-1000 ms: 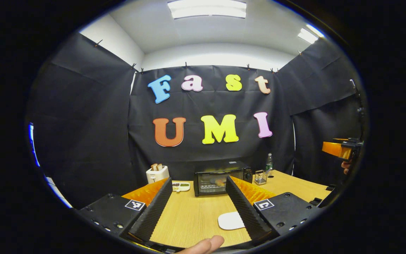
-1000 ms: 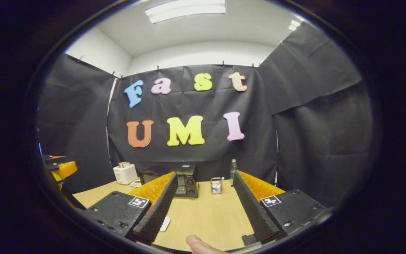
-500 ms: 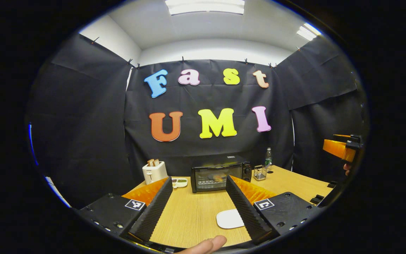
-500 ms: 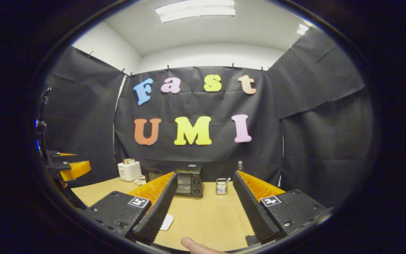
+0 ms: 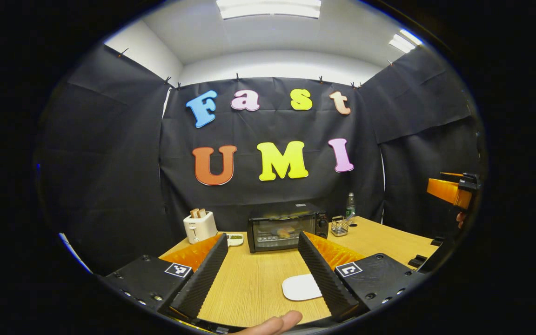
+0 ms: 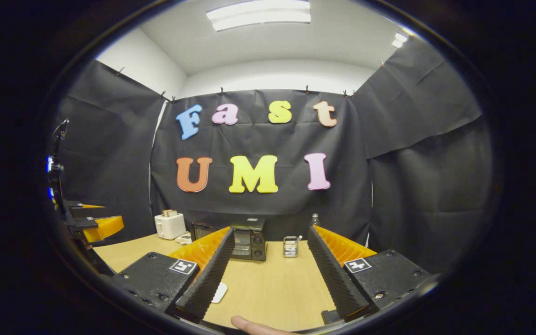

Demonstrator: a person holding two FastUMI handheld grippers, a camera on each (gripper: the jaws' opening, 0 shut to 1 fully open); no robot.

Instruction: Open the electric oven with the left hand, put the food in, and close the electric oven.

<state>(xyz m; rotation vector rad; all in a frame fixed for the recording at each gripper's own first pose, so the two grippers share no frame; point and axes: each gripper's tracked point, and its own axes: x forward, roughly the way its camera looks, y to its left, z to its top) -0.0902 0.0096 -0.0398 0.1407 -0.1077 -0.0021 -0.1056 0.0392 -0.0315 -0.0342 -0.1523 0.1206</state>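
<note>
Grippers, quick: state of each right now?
Left hand-held gripper: open, holding nothing.
Right hand-held gripper: open, holding nothing.

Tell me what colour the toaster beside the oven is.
The toaster is white, clearest in the left gripper view, left of the black oven.

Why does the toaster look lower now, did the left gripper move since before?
Yes. In the left gripper view the toaster and oven sit higher above the left gripper than a second ago, so it has tipped slightly downward or pulled back.

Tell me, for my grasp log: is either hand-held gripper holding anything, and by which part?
Nothing is held. The left hand-held gripper and right hand-held gripper are both open over the table.
</note>
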